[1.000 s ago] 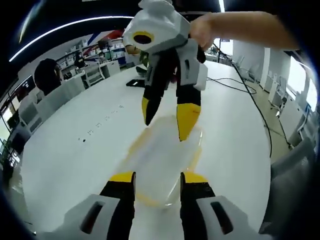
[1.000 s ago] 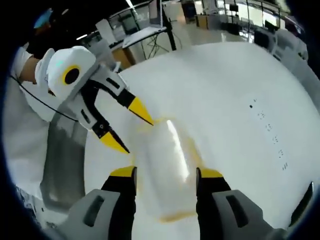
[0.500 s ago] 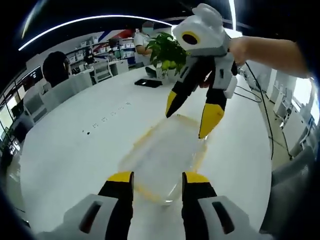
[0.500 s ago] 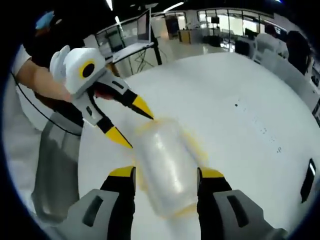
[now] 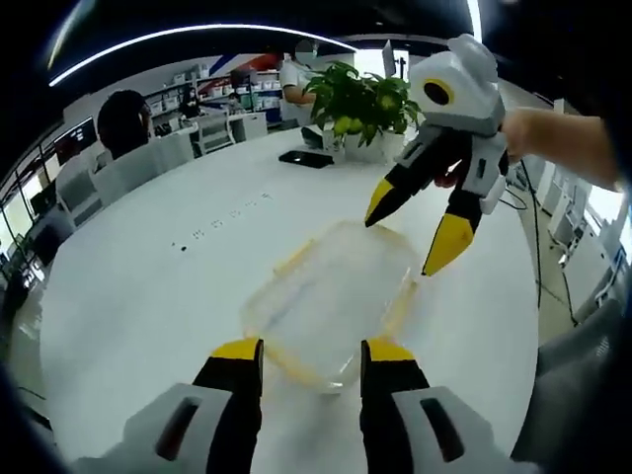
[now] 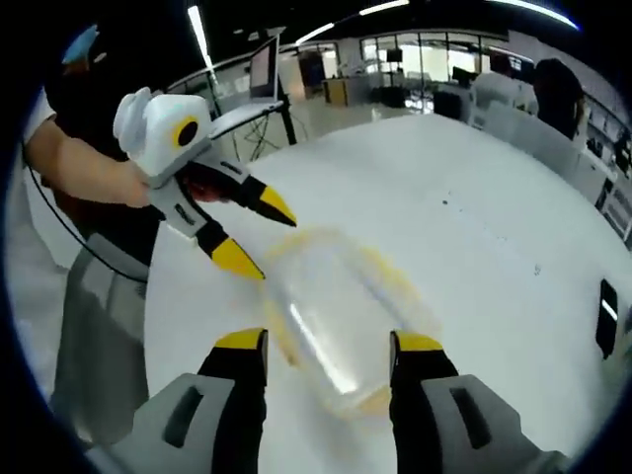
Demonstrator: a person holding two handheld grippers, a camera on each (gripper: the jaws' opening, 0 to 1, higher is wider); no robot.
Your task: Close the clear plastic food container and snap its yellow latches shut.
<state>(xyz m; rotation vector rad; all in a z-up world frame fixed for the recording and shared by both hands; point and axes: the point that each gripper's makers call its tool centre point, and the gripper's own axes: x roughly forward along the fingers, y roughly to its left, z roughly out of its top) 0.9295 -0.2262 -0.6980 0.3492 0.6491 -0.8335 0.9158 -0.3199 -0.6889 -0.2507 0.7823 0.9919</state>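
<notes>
Container: the clear food container (image 5: 331, 301) sits on the white tabletop (image 5: 148, 296), well in from every edge, lid apparently down, yellow trim showing along its rim.
Latches: yellow strips run along the sides; motion blur in the right gripper view hides whether any is snapped, so I can't call it.
Left gripper: the left gripper (image 5: 303, 354) has its jaws spread wide and empty, tips hovering just at the container's near end, one to each side of it.
Right gripper: the right gripper (image 6: 321, 346) is also wide open, gripping nothing, and in its own view the container (image 6: 341, 316) lies straight ahead between the jaw tips.
Cross view: from the left gripper view, the right gripper (image 5: 423, 225) hangs above the container's far right corner, jaws parted, not clearly touching.
Key relation: the container's long axis runs away from the left gripper toward the right one, so each gripper faces one short end; the left looks the nearer to the rim.
Judgement: probably between latches now, with a downward press on a side latch next.
Background: a potted plant (image 5: 355, 104) and a dark phone (image 5: 304, 158) lie toward the tabletop's far edge.
</notes>
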